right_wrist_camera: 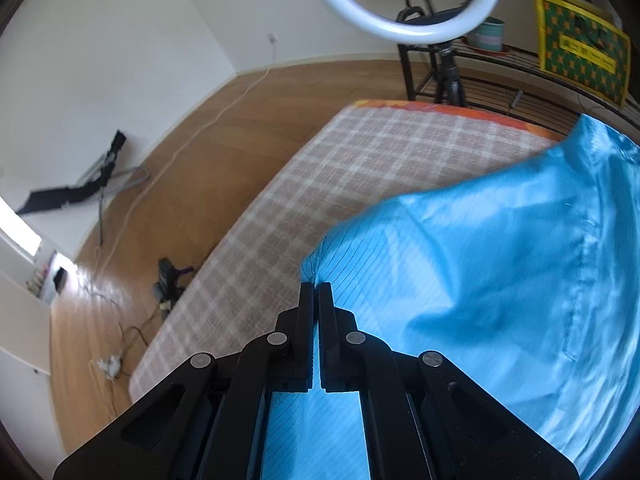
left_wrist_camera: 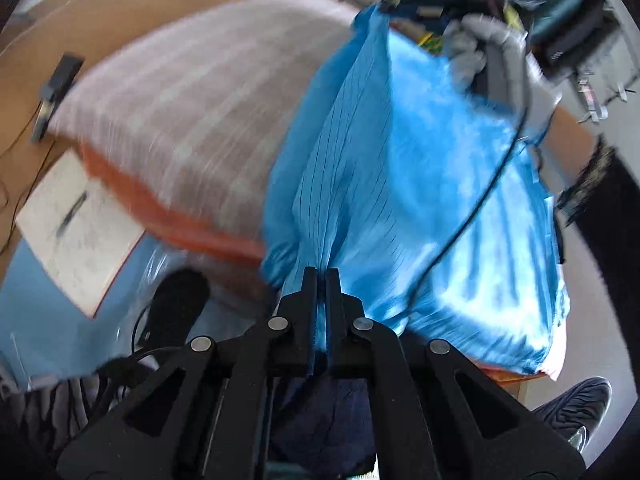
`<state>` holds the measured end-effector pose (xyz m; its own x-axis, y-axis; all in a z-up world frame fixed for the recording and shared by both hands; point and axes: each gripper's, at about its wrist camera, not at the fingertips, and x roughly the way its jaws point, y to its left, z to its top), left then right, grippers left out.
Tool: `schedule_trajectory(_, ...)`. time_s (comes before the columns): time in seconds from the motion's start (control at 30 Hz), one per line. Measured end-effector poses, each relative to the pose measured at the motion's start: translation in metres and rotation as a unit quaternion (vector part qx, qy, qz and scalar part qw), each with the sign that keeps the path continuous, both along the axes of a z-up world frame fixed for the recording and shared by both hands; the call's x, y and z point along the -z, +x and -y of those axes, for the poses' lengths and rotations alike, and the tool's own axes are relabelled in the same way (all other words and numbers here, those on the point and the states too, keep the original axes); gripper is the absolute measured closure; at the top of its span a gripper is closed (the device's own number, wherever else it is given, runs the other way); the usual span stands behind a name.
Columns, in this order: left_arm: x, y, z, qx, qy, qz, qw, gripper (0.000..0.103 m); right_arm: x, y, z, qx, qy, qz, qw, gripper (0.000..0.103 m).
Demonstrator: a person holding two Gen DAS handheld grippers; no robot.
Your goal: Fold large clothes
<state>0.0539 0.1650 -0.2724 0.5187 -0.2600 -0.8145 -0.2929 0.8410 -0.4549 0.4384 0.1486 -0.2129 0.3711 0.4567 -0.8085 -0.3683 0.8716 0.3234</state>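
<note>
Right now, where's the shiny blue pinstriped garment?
The shiny blue pinstriped garment hangs pinched in both shut tools, left tool and right tool, above the right part of the checked beige mattress.

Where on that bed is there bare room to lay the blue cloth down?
The checked mattress lies bare from its orange far edge to the near floor-side edge. The blue garment, clamped by both grippers, covers the right side. The floor is crowded with cables.
</note>
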Motion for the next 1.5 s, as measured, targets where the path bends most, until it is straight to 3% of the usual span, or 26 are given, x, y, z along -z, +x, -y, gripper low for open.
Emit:
schedule_trajectory(0.03, 0.005, 0.001, -0.001, -0.006, 0.010, -0.012, 0.9999, 0.103, 0.007, 0.000, -0.012, -0.008, -0.021, 0.000, 1.000, 0.102)
schedule_trajectory(0.1, 0.009, 0.005, -0.005, -0.015, 0.023, -0.022, 0.9994, 0.089, 0.019, 0.001, -0.029, -0.020, -0.050, -0.004, 0.999, 0.102)
schedule_trajectory(0.13, 0.009, 0.007, -0.009, -0.024, 0.018, -0.021, 0.9993, 0.074, 0.025, 0.002, -0.036, -0.024, -0.060, -0.007, 0.998, 0.102)
schedule_trajectory(0.17, 0.008, 0.009, -0.012, -0.034, 0.010, -0.012, 0.9993, 0.065, 0.030, 0.003, -0.041, -0.026, -0.070, -0.011, 0.997, 0.102)
schedule_trajectory(0.23, 0.004, 0.008, -0.019, -0.041, 0.002, -0.001, 0.9992, 0.064, 0.040, 0.006, -0.046, -0.027, -0.081, -0.019, 0.996, 0.102)
schedule_trajectory(0.3, 0.005, 0.007, -0.028, -0.058, -0.030, 0.011, 0.9978, 0.060, 0.049, 0.007, -0.049, -0.026, -0.092, -0.022, 0.995, 0.102)
schedule_trajectory(0.5, 0.030, 0.028, -0.037, -0.070, -0.127, -0.003, 0.9894, 0.060, 0.067, 0.016, -0.037, -0.015, -0.071, -0.061, 0.996, 0.096)
schedule_trajectory(0.53, 0.033, 0.027, -0.041, -0.082, -0.149, 0.003, 0.9855, 0.063, 0.067, 0.016, -0.036, -0.019, -0.065, -0.065, 0.996, 0.094)
schedule_trajectory(0.57, 0.033, 0.025, -0.041, -0.087, -0.157, 0.009, 0.9836, 0.077, 0.067, 0.016, -0.035, -0.024, -0.062, -0.068, 0.995, 0.092)
schedule_trajectory(0.6, 0.033, 0.026, -0.041, -0.087, -0.157, 0.011, 0.9837, 0.084, 0.065, 0.016, -0.035, -0.029, -0.059, -0.072, 0.995, 0.087)
schedule_trajectory(0.67, 0.029, 0.026, -0.037, -0.082, -0.135, 0.012, 0.9873, 0.089, 0.060, 0.016, -0.032, -0.029, -0.061, -0.079, 0.995, 0.077)
schedule_trajectory(0.73, 0.025, 0.024, -0.035, -0.080, -0.118, 0.015, 0.9898, 0.095, 0.050, 0.015, -0.032, -0.017, -0.069, -0.080, 0.994, 0.060)
schedule_trajectory(0.77, 0.024, 0.023, -0.035, -0.079, -0.111, 0.016, 0.9905, 0.098, 0.045, 0.014, -0.033, -0.018, -0.072, -0.080, 0.994, 0.058)
schedule_trajectory(0.9, 0.004, 0.021, -0.024, -0.066, -0.061, 0.030, 0.9955, 0.101, 0.035, 0.005, -0.059, -0.036, -0.125, -0.077, 0.988, 0.058)
schedule_trajectory(1.07, -0.021, 0.015, -0.009, -0.041, -0.006, 0.060, 0.9974, 0.102, 0.053, -0.008, -0.095, -0.058, -0.233, -0.075, 0.968, 0.058)
schedule_trajectory(1.23, -0.042, 0.016, 0.012, -0.003, 0.047, 0.092, 0.9947, 0.103, 0.067, -0.006, -0.093, -0.050, -0.252, -0.083, 0.963, 0.058)
schedule_trajectory(1.27, -0.044, 0.017, 0.017, 0.004, 0.054, 0.096, 0.9940, 0.103, 0.066, -0.006, -0.092, -0.052, -0.252, -0.080, 0.963, 0.061)
schedule_trajectory(1.33, -0.048, 0.020, 0.026, 0.016, 0.057, 0.100, 0.9932, 0.103, 0.066, -0.004, -0.090, -0.048, -0.257, -0.072, 0.962, 0.082)
schedule_trajectory(1.4, -0.050, 0.022, 0.032, 0.026, 0.060, 0.102, 0.9926, 0.103, 0.065, -0.002, -0.085, -0.041, -0.260, -0.060, 0.963, 0.096)
schedule_trajectory(1.5, -0.059, 0.024, 0.039, 0.037, 0.087, 0.101, 0.9904, 0.103, 0.063, -0.002, -0.078, -0.039, -0.245, -0.056, 0.967, 0.100)
